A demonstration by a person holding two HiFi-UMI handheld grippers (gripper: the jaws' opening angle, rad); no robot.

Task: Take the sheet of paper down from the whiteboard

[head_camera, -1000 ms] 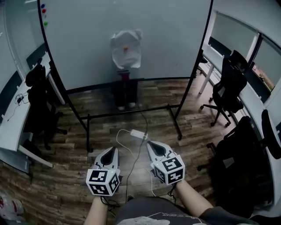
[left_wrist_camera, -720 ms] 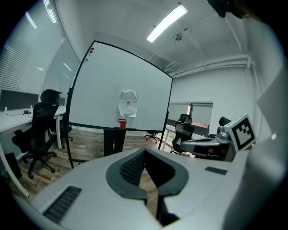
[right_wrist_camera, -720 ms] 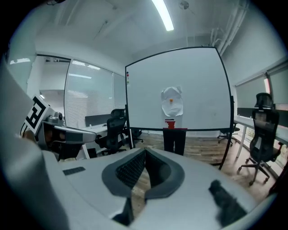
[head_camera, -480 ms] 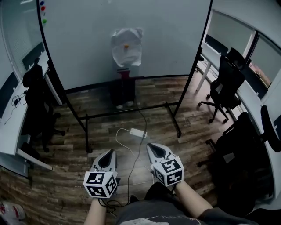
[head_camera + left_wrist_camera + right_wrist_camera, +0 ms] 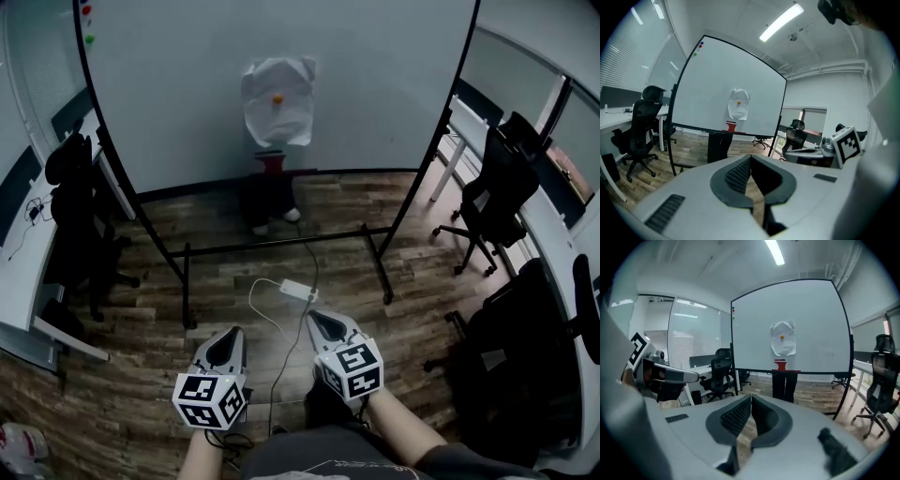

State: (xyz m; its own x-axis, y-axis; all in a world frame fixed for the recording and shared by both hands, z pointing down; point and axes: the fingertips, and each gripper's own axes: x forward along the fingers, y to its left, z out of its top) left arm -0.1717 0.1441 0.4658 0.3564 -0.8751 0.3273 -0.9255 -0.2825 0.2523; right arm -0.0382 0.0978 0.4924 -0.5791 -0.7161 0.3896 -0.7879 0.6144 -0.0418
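Note:
A crumpled white sheet of paper point(image 5: 277, 100) hangs on the whiteboard point(image 5: 178, 84), pinned by an orange magnet point(image 5: 277, 97). It also shows as the paper point(image 5: 738, 104) in the left gripper view and as the paper point(image 5: 783, 338) in the right gripper view. My left gripper point(image 5: 229, 337) and right gripper point(image 5: 315, 320) are low in the head view, side by side, well short of the board. Both are shut with nothing between the jaws, the left gripper point(image 5: 750, 158) and right gripper point(image 5: 751, 399) pointing toward the board.
The whiteboard stands on a black wheeled frame point(image 5: 281, 246). A white power strip point(image 5: 298, 289) and its cable lie on the wood floor ahead. Black office chairs point(image 5: 497, 192) stand right, another chair point(image 5: 80, 216) and desks left. A red eraser point(image 5: 273, 163) rests on the board's ledge.
Both grippers have sunk lower in the head view. The view has shifted so the whiteboard and paper sit slightly right and larger.

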